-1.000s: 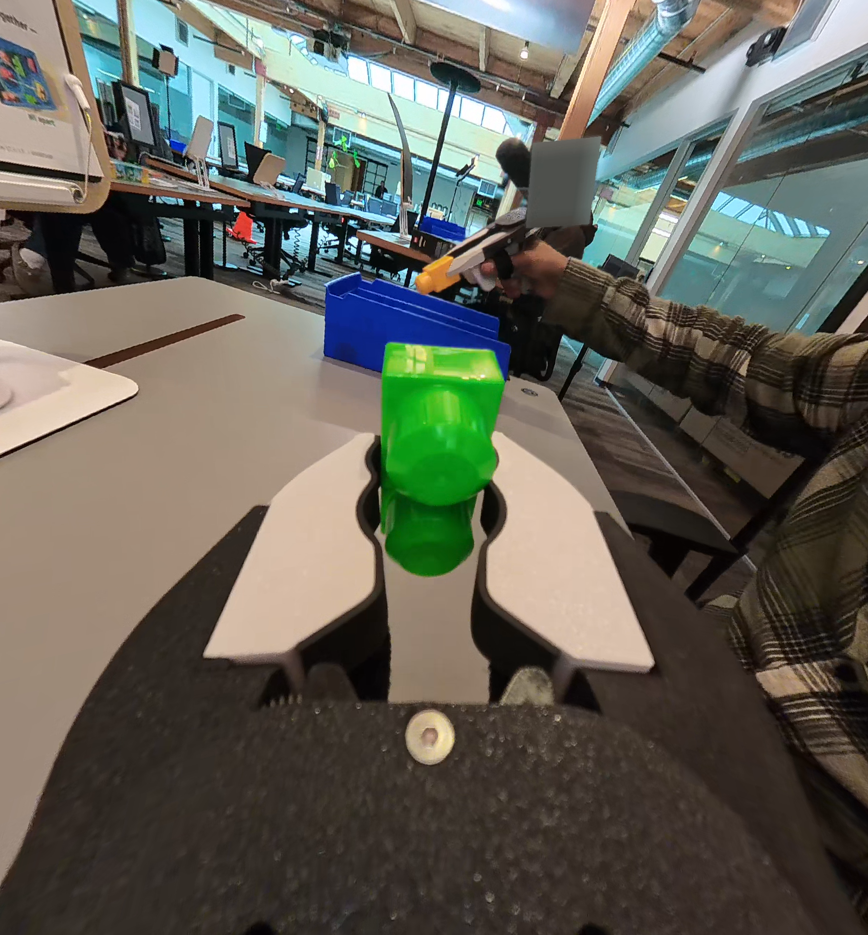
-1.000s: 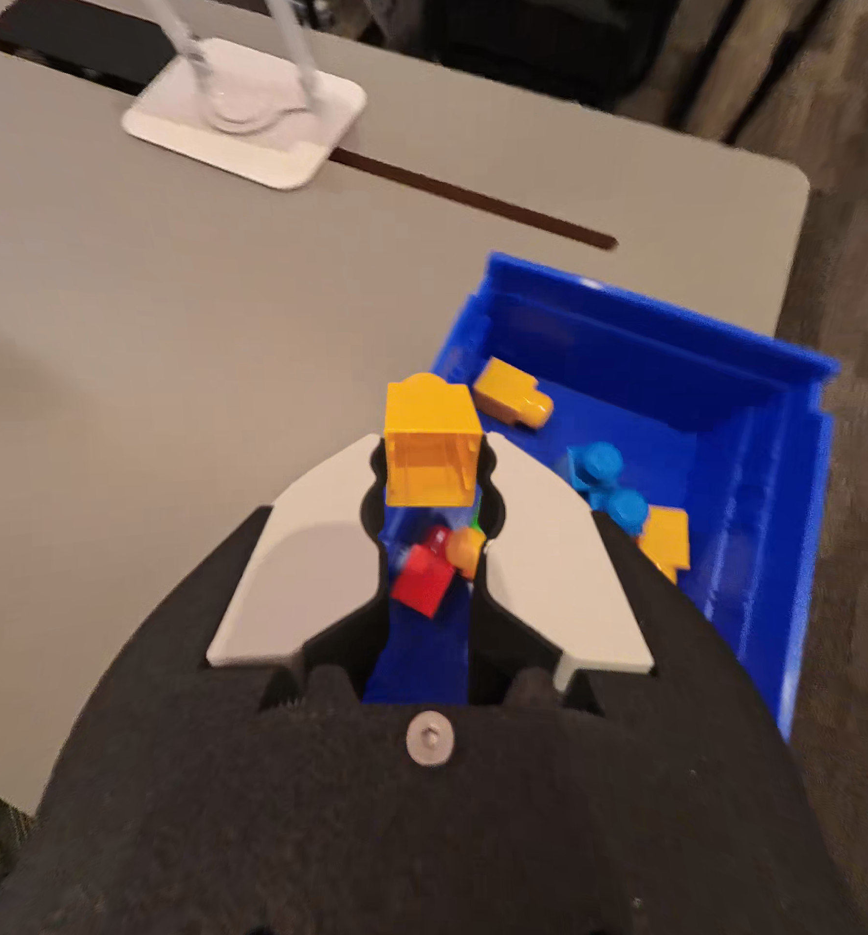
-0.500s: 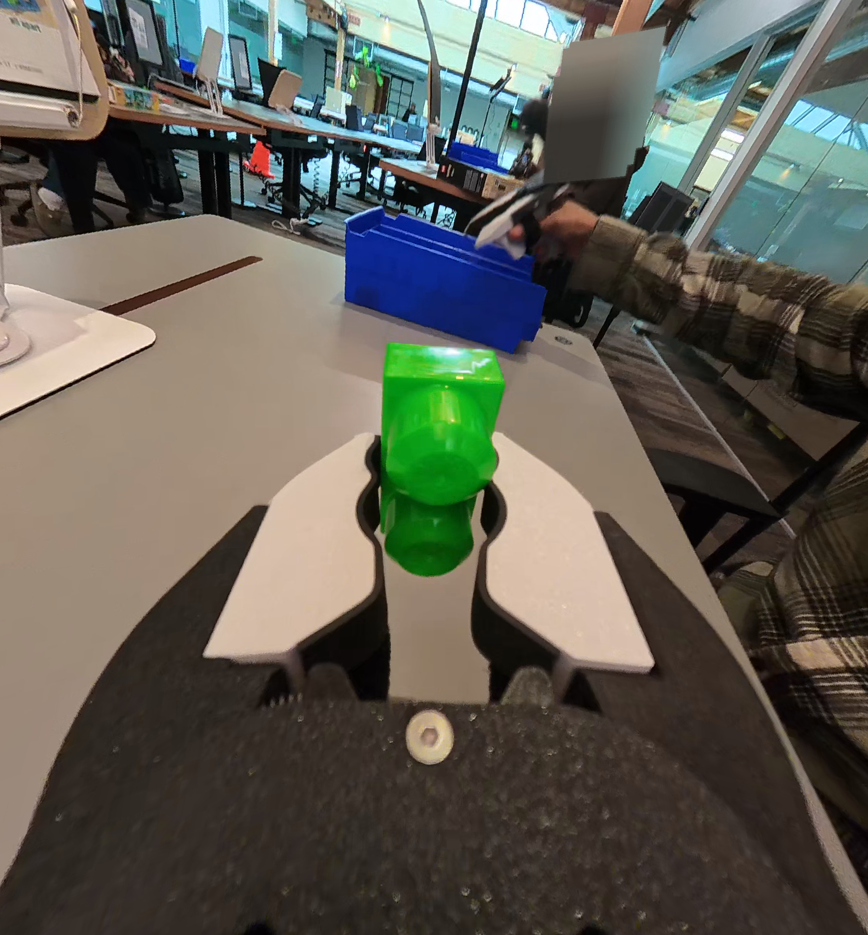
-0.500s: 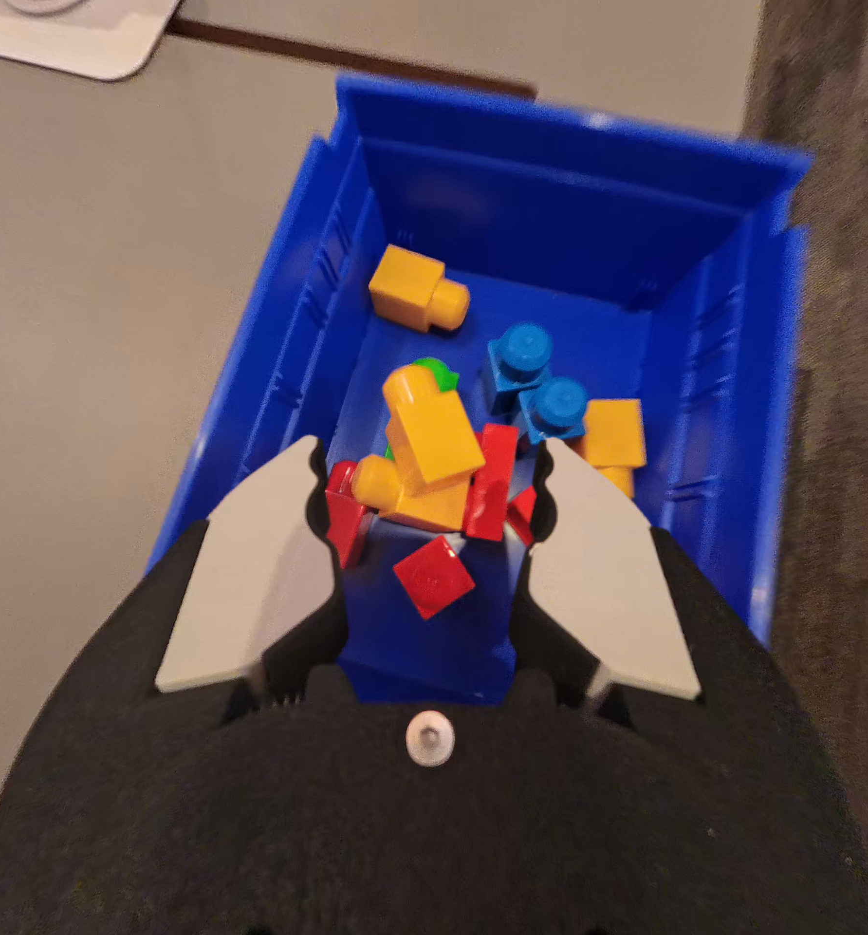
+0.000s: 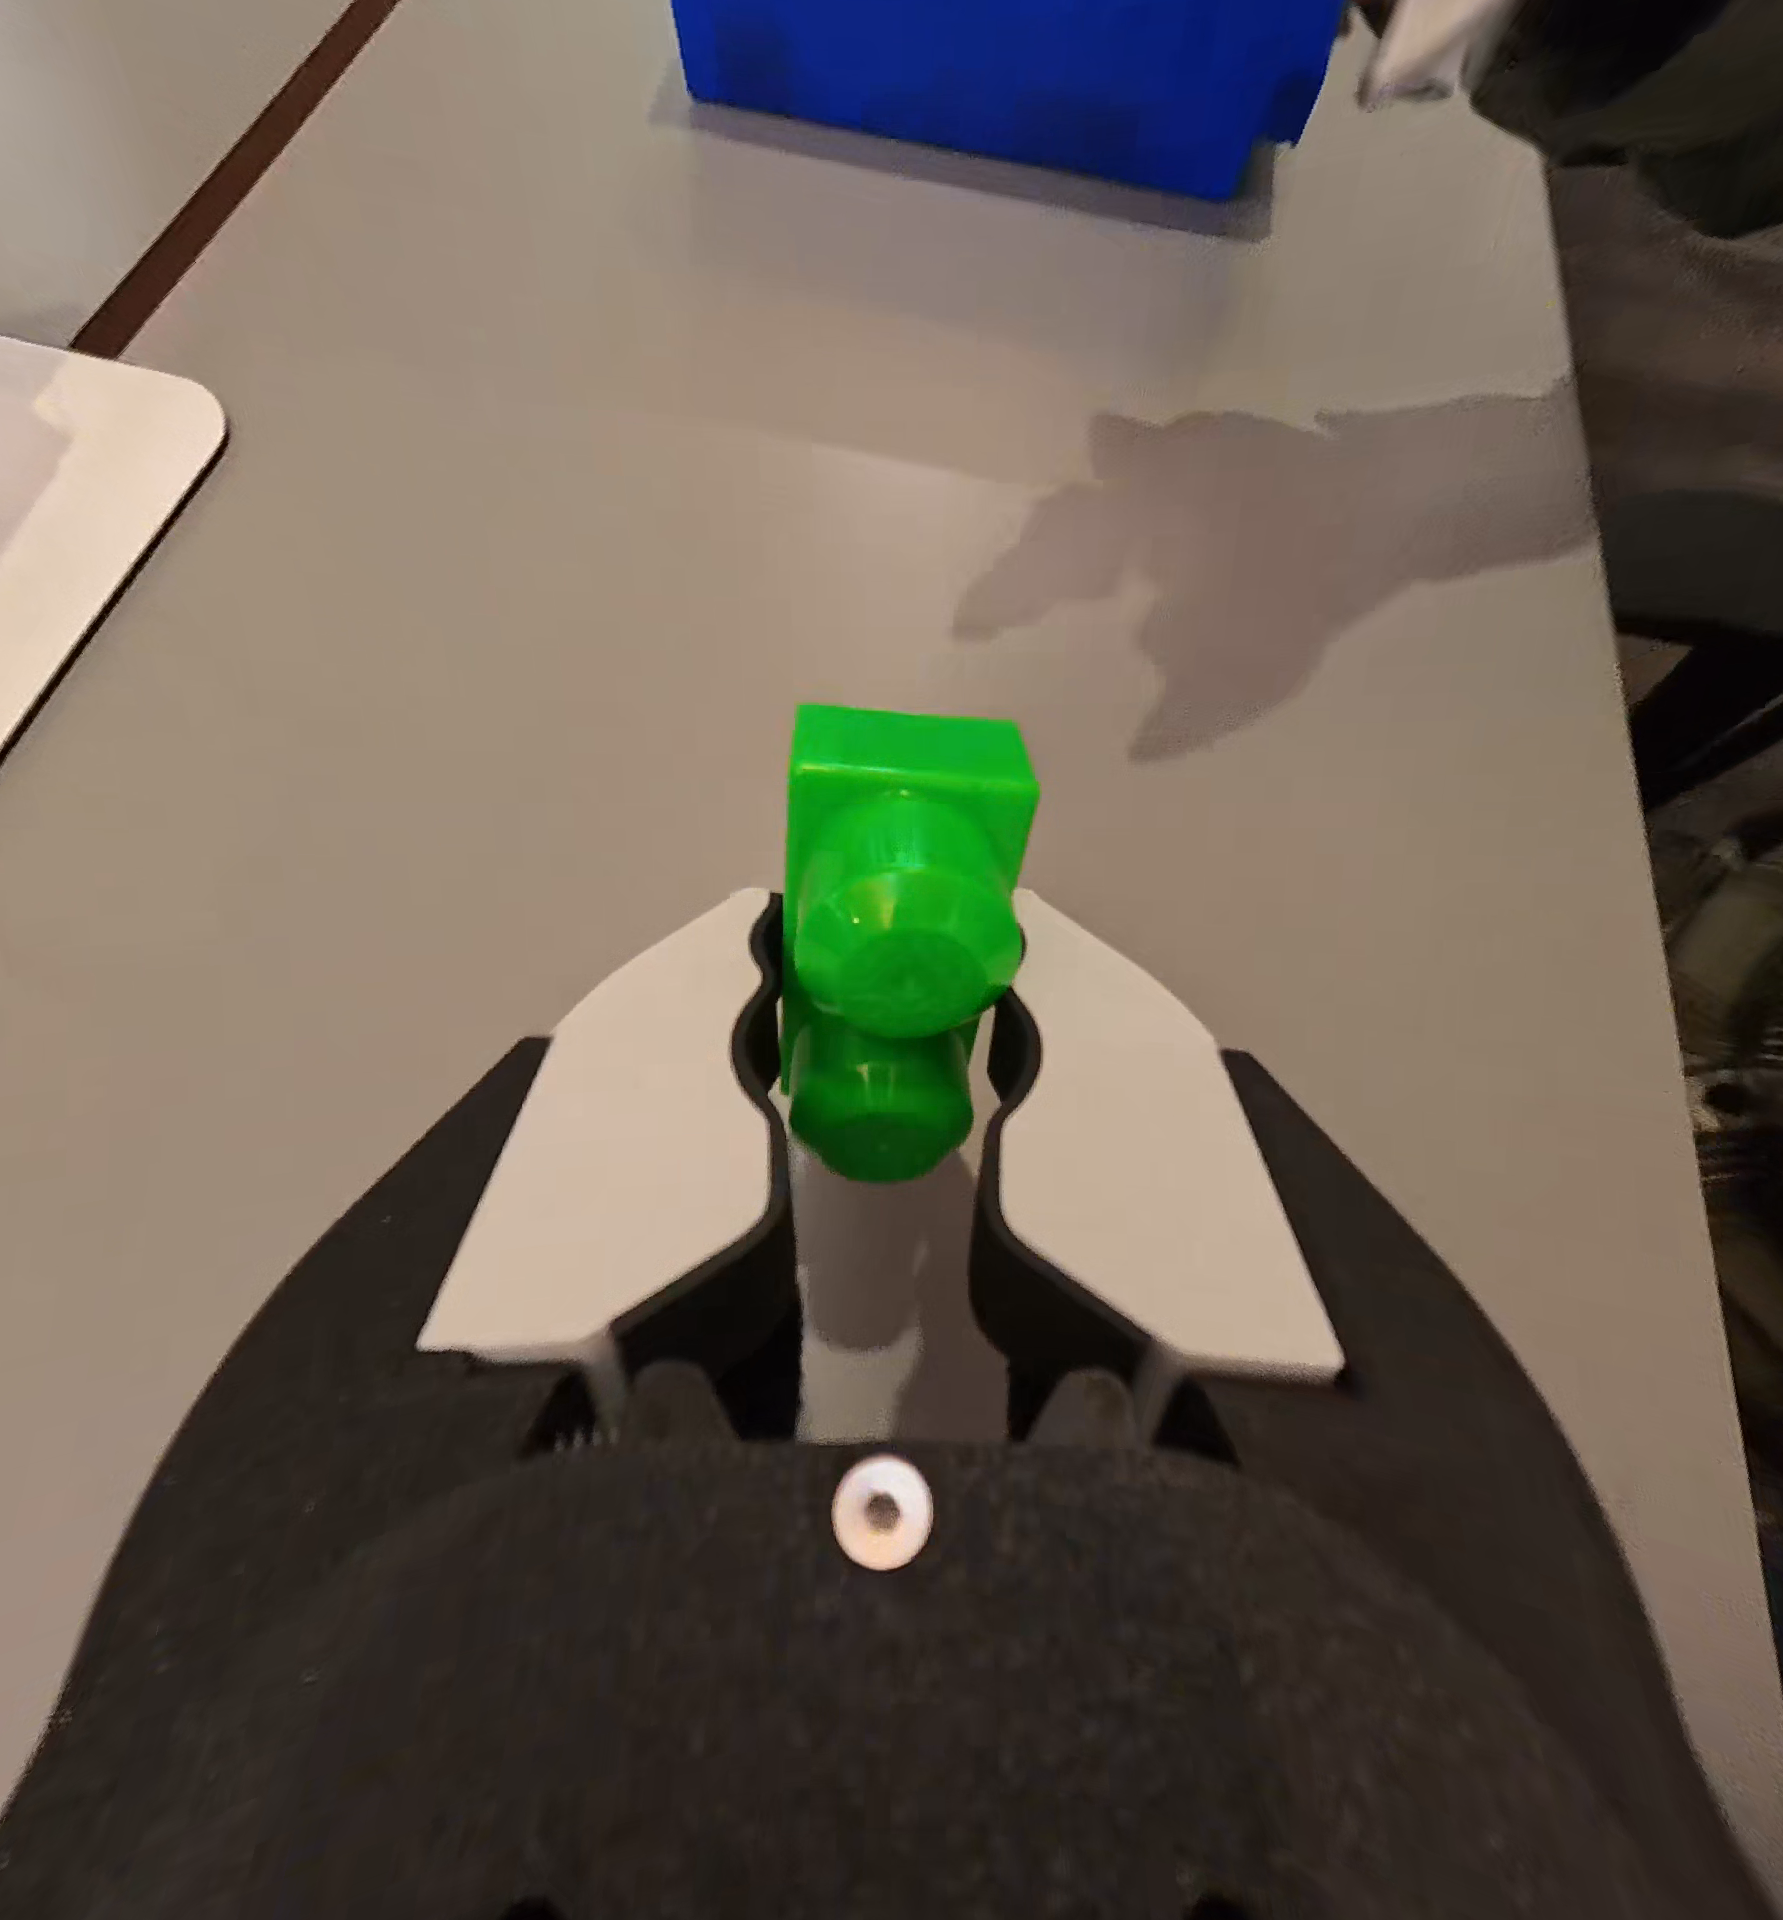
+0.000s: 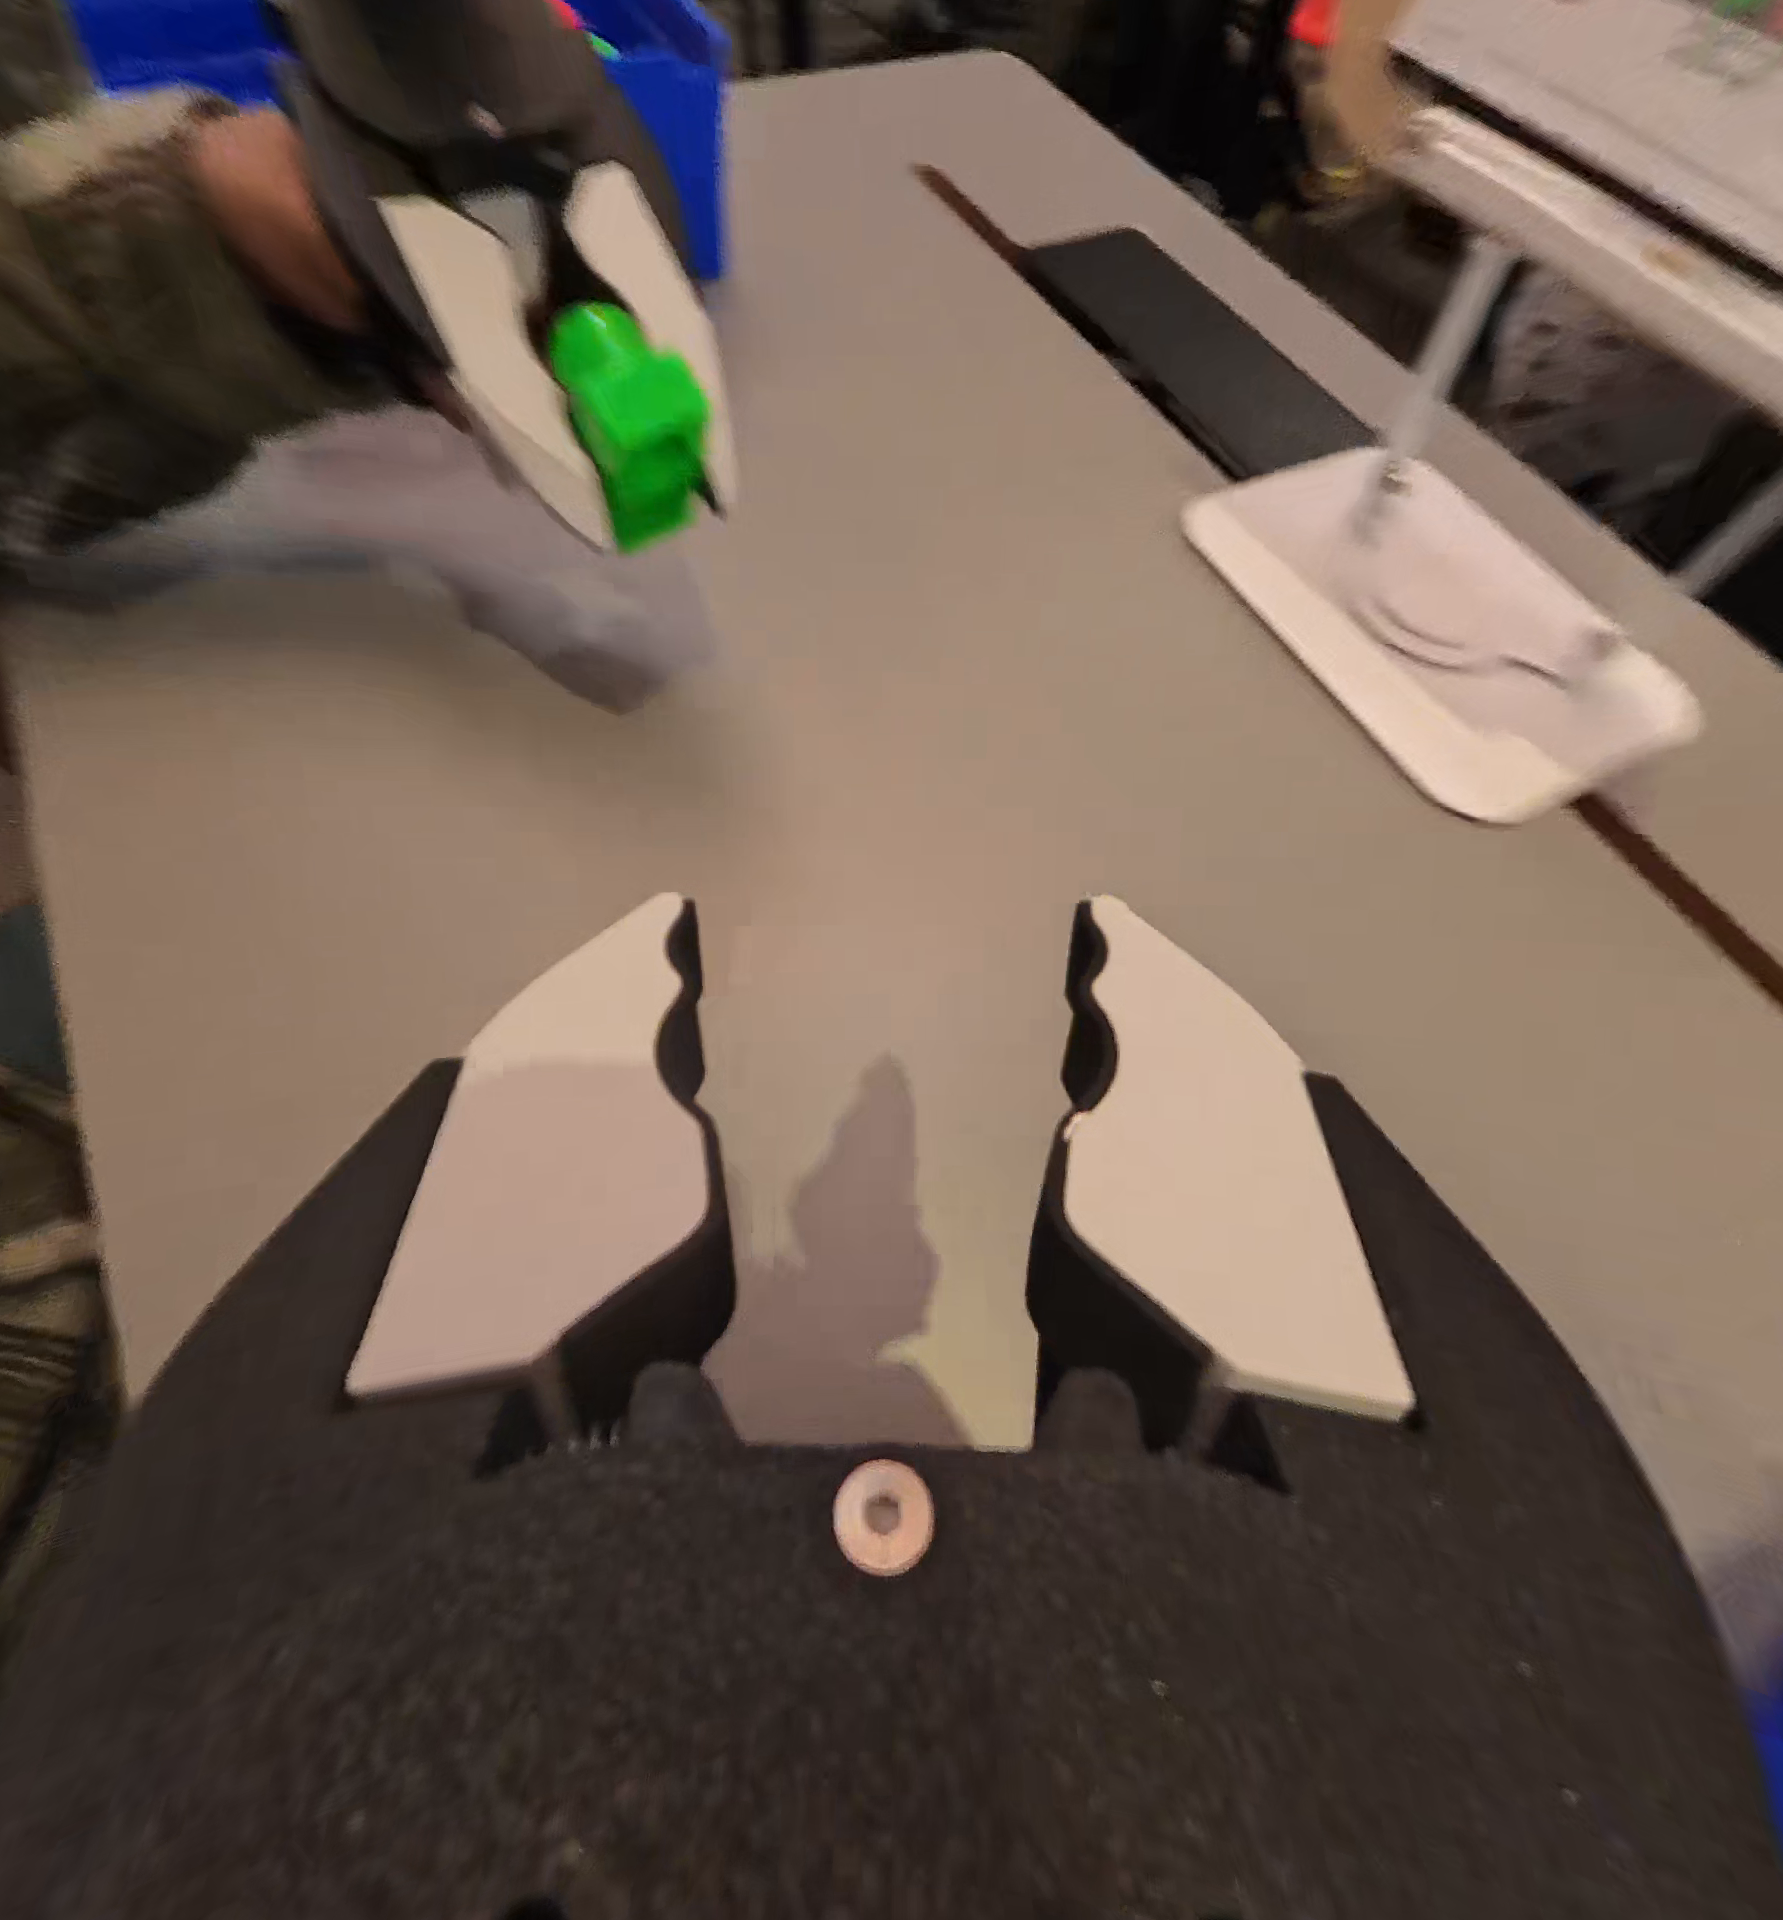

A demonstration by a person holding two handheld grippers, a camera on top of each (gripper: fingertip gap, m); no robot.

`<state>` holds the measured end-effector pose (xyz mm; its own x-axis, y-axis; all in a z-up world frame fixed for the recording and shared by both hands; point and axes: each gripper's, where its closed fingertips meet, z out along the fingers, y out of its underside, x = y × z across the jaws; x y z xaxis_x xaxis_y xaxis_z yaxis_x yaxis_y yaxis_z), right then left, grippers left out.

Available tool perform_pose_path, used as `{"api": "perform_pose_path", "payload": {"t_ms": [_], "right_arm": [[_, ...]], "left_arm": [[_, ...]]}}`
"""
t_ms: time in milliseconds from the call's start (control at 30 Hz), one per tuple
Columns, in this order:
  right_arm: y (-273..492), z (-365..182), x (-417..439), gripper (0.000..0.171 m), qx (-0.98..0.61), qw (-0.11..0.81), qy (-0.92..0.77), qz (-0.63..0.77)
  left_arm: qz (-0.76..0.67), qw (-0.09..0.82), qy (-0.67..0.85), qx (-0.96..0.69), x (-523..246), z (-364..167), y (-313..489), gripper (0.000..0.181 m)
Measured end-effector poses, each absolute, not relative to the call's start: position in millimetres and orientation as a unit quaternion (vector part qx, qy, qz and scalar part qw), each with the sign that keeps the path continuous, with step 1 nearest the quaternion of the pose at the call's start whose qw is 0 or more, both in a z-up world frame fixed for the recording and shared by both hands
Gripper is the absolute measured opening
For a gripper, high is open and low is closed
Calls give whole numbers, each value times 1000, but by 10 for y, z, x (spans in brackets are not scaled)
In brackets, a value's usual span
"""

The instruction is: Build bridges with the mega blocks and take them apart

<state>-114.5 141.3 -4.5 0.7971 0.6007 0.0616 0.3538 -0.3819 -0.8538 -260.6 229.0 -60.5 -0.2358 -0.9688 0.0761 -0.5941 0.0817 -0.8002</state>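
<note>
Left gripper tilts down over the grey table, its 2 fingers clenched on the green block. Right gripper hovers level, fingers spread wide, nothing between them.

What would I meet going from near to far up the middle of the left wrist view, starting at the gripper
left gripper → green block clamped between its fingers → bare grey table → blue bin at the far end.

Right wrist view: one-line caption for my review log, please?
Open right tongs hover empty over the grey table while the left tongs hold a green block.
</note>
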Motion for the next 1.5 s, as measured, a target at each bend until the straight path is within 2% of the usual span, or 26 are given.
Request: {"api": "perform_pose_path", "payload": {"t_ms": [100,300,533,700,800,867,1000,1100,1133,1300,1400,1500], "right_arm": [[1648,-125,-1622,70,-823,464,-268,188],[2018,-163,-2036,83,-831,427,-171,314],[2223,-239,-2211,81,-836,367,-100,394],[2334,-348,-2262,79,-850,338,-80,396],[2368,-387,-2311,66,-850,325,-76,407],[2364,-377,-2385,47,-841,315,-80,433],[2377,-396,-2379,44,-840,302,-84,443],[2345,-365,-2341,43,-833,298,-86,459],[2325,-340,-2318,38,-830,299,-89,462],[2241,-175,-1975,37,-829,330,-94,442],[2126,10,-1512,36,-841,362,-95,390],[1902,209,-747,35,-863,391,-67,313]], "left_arm": [[-352,260,696,-570,-2504,-579,2249,37],[-322,264,700,-580,-2372,-635,2192,37],[-267,285,699,-599,-2270,-684,2278,37],[-244,289,703,-602,-2221,-704,2302,37],[-237,291,701,-607,-2204,-708,2321,37],[-221,292,702,-611,-2204,-733,2352,37],[-206,299,700,-615,-2200,-753,2389,37],[-231,298,690,-618,-2165,-720,2348,38],[-243,299,686,-618,-2152,-703,2336,41],[-315,309,652,-617,-2132,-589,2285,63],[-362,310,628,-615,-2220,-510,2244,73],[-410,324,604,-602,-2400,-419,2231,73]]}}
